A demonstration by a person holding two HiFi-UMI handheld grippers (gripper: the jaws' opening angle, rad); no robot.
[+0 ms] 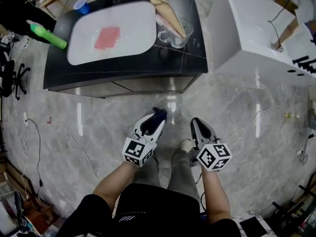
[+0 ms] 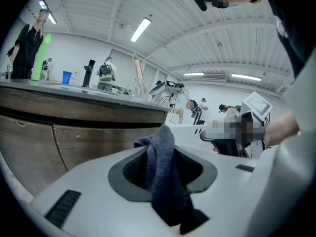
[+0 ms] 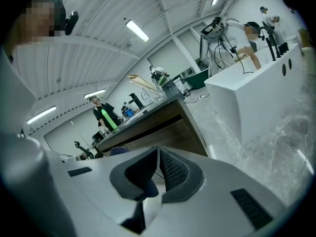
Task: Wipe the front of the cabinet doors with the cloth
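My left gripper [image 1: 157,116] is shut on a dark blue cloth [image 2: 163,174], which sticks up between its jaws and shows as a dark bunch [image 1: 159,114] at the tip in the head view. The cabinet doors [image 1: 143,86] are wood-toned fronts under a black countertop [image 1: 195,43], a short way ahead of both grippers. In the left gripper view the door fronts [image 2: 74,142] fill the left side. My right gripper [image 1: 196,124] is shut with nothing between its jaws, held beside the left one over the marble floor. The cabinet [image 3: 163,127] lies ahead of it too.
On the counter sit a white tray [image 1: 123,38] with a pink pad [image 1: 107,37], a glass jug [image 1: 174,35], a blue cup [image 1: 82,6] and a green bottle [image 1: 48,35]. A white block [image 1: 256,38] stands at the right. Cables [image 1: 59,132] trail over the floor.
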